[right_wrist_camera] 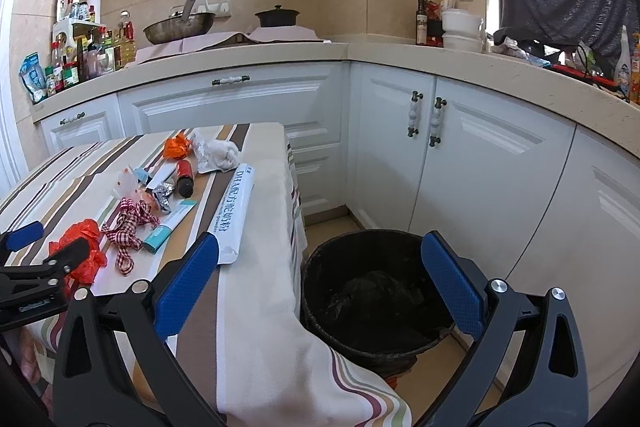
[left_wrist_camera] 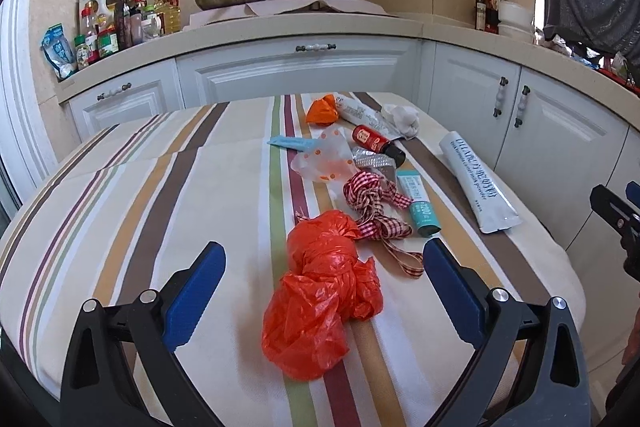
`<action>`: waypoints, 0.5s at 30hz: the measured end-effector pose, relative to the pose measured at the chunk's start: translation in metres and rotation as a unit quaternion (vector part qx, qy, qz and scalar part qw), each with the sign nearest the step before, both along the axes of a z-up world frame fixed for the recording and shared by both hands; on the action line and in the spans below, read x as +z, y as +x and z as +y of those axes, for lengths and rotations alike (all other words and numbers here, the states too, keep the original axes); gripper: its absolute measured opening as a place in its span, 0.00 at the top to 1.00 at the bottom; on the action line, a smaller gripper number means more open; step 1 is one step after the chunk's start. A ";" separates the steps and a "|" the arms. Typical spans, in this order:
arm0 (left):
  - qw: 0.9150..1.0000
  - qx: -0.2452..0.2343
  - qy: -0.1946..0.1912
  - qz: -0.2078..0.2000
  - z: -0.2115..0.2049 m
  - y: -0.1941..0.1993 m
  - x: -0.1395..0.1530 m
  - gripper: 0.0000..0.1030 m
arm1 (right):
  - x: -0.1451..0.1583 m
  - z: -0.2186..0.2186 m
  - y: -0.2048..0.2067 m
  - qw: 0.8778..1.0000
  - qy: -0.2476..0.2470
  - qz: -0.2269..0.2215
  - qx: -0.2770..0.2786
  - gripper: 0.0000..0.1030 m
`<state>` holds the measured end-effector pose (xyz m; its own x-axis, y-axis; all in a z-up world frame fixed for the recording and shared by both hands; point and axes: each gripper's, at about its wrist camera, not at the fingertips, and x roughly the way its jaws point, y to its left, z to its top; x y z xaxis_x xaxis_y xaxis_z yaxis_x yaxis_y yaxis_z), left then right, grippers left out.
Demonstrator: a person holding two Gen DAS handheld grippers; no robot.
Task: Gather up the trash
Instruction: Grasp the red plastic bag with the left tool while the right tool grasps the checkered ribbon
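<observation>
Left gripper (left_wrist_camera: 324, 259) gaping wide, hovering over striped tablecloth (left_wrist_camera: 160, 187), straddling crumpled red plastic bag (left_wrist_camera: 320, 291); checked ribbon (left_wrist_camera: 372, 203), teal tube (left_wrist_camera: 420, 205), white sachet (left_wrist_camera: 476, 183) lying further right; right gripper (right_wrist_camera: 318, 251) splayed apart, gripping nothing, overhanging black bin (right_wrist_camera: 376, 291) standing beside table.

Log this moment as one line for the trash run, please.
left tool: open, over red plastic bag | right tool: open, empty, above black bin | table trash uncollected
</observation>
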<state>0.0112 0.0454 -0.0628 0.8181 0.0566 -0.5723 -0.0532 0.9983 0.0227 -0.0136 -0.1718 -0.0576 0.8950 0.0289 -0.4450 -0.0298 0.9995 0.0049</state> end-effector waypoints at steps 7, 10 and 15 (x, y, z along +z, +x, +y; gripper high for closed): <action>0.999 -0.021 -0.026 0.027 0.008 0.007 -0.010 0.56 | -0.004 0.012 0.006 1.000 -0.004 0.012 0.014 0.04; 0.999 -0.028 -0.034 0.027 0.011 0.003 -0.011 0.62 | -0.004 0.020 0.008 1.000 -0.007 0.016 0.024 0.04; 0.998 -0.026 -0.046 0.023 0.022 -0.004 -0.008 0.65 | -0.001 0.041 0.012 0.999 -0.010 0.014 0.052 0.04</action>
